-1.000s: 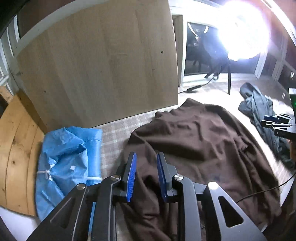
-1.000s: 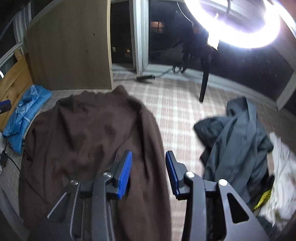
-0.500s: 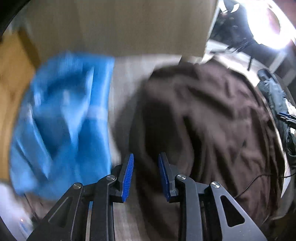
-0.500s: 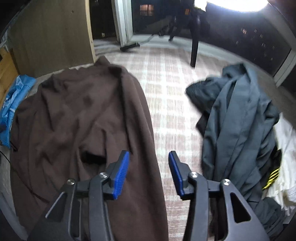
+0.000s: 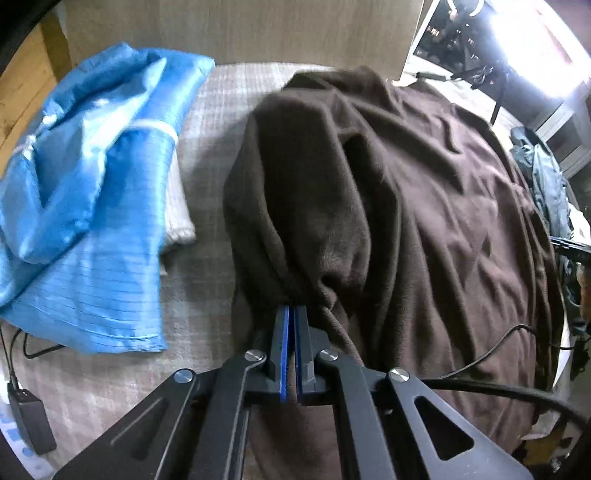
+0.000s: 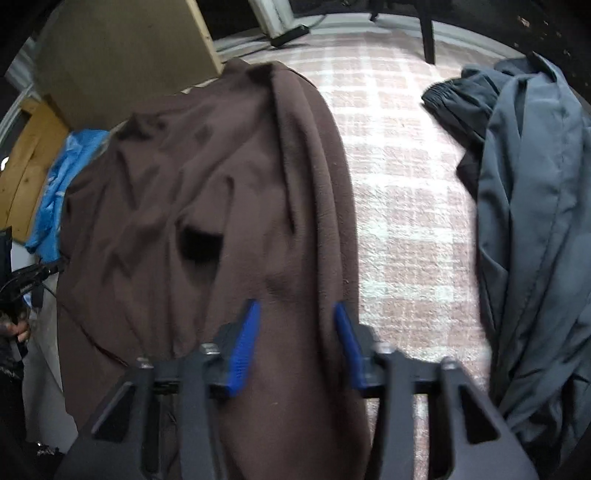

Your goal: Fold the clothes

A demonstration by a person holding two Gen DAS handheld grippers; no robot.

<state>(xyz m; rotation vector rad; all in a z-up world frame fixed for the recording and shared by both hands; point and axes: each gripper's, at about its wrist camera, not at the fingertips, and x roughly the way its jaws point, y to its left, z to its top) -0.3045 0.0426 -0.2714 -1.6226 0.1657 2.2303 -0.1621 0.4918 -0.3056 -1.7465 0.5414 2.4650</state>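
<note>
A large brown fleece garment (image 5: 406, 184) lies spread on a checked pink-and-white cover (image 6: 399, 184). My left gripper (image 5: 291, 308) points steeply down at the garment's left edge. Its jaws are closing, and the blue pads pinch a bunched fold of the brown fabric. In the right wrist view the same brown garment (image 6: 192, 177) fills the left half. My right gripper (image 6: 295, 314) hangs low over its right edge, jaws closing but still wide apart. Brown fabric lies between the pads, which do not press on it.
A crumpled blue garment (image 5: 92, 166) lies left of the brown one, and a grey garment (image 6: 535, 203) is heaped to its right. A wooden board (image 5: 240, 29) stands behind. A black cable (image 5: 480, 354) crosses the brown fabric; a black adapter (image 5: 29, 421) lies at lower left.
Both grippers have sunk toward the brown garment and tipped further down. The left jaws, open before, have shut on a fold at its left edge. The right jaws stand apart over its right edge.
</note>
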